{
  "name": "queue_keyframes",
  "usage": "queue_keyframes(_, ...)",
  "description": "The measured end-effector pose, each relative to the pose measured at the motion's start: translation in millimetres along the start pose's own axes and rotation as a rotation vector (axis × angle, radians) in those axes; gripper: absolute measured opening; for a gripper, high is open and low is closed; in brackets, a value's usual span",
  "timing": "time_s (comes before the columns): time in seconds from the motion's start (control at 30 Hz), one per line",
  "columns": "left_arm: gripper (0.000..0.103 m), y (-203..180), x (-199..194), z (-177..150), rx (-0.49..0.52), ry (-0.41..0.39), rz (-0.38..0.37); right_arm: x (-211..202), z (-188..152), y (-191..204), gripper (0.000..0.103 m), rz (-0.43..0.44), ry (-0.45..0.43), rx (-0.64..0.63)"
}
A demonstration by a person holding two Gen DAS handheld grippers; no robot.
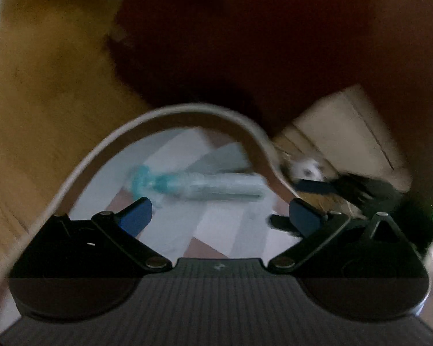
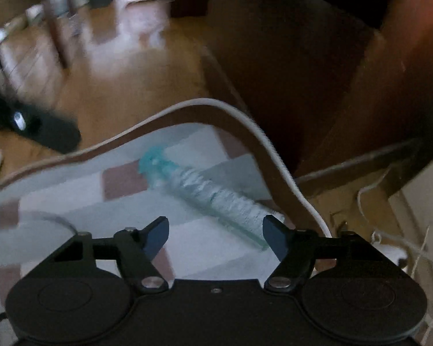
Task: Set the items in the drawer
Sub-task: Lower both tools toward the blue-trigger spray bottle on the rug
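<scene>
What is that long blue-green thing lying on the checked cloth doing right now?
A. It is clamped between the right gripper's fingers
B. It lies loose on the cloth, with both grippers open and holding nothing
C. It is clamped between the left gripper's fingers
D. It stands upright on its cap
B: the plastic bottle lies on its side on the checked cloth, ahead of the open right gripper and open left gripper.

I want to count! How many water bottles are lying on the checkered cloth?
1. The plastic water bottle with a teal cap lies on its side on the checkered cloth, ahead of both open grippers. Others could be hidden out of view.
</scene>
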State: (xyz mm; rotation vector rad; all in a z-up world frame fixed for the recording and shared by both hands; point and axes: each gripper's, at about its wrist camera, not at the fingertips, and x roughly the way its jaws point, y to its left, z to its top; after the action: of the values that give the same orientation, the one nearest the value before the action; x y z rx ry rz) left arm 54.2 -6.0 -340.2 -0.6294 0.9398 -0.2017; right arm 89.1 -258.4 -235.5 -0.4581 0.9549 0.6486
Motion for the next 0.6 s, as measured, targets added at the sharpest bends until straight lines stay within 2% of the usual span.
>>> queue_keyframes(0.07,0.103,14,33,5,-0.127,0.057,0.071,16,-1,-18,0.077,0.000,-0.008,0.097)
queue_keyframes(0.13,0.103,25,48,0,-0.164,0.049,0.079,31,-3,-32,0.077,0.001,-0.010,0.174)
queue_keyframes(0.2,0.103,25,59,5,-0.142,0.029,0.120,43,-4,-41,0.078,0.019,0.006,0.198)
queue_keyframes(0.27,0.103,24,70,8,-0.156,0.012,0.101,56,-4,-47,0.080,-0.004,0.024,0.208)
queue_keyframes(0.37,0.103,23,78,12,-0.200,-0.002,0.063,76,-4,-64,0.080,0.005,0.054,0.293)
queue_keyframes(0.53,0.103,21,89,18,-0.189,0.011,0.108,96,-6,-81,0.087,0.048,0.048,0.389)
queue_keyframes(0.6,0.103,24,90,13,-0.216,0.015,0.100,101,-5,-85,0.087,0.080,0.046,0.415)
